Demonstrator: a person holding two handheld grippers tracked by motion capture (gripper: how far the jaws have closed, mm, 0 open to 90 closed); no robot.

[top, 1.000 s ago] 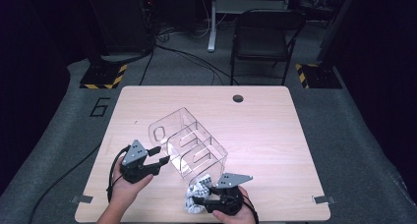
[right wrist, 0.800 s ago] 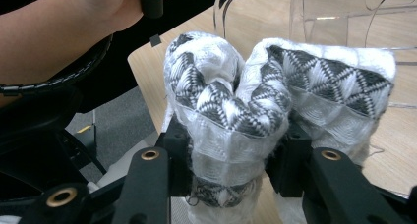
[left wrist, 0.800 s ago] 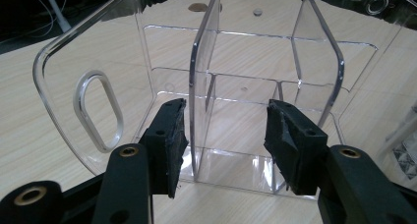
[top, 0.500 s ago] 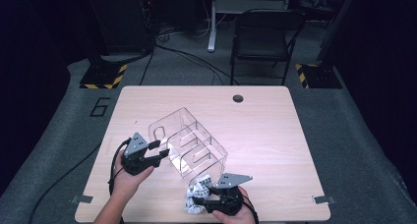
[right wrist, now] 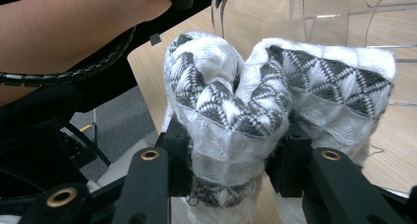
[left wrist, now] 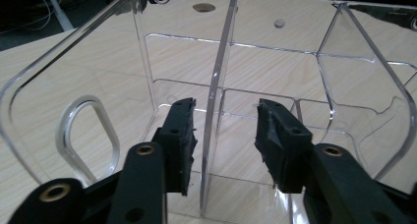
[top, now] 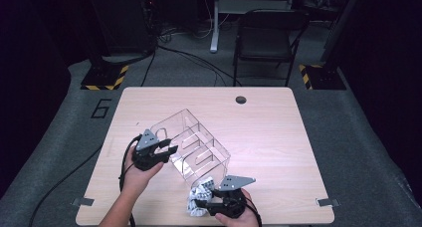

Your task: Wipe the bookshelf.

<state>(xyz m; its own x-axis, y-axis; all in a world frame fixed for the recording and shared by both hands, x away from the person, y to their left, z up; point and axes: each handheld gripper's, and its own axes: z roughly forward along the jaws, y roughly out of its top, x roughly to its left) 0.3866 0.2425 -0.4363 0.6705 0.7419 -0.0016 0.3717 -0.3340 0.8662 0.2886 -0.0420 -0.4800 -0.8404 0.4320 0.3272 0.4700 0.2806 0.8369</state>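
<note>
Organizer (top: pixel 191 147) – clear, tilted, near bench (top: pixel 268 132) front-left corner. Left tool (left wrist: pixel 223 135) straddles divider (left wrist: pixel 216 111), jaws just been closing, pads not yet on it. Right tool (right wrist: pixel 231 150) at front edge – clamped on socks (right wrist: pixel 231 106), bundle just beside organizer.

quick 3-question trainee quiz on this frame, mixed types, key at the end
1. True or false: the right gripper is shut on the patterned cloth.
2. What stands between the left gripper's fingers? A) a cable B) an edge of a panel of the clear acrylic organizer C) the cloth
3. Fill in: a dark round ____ sits near the table's far edge.

Key: 1 true; 2 B; 3 hole.
</note>
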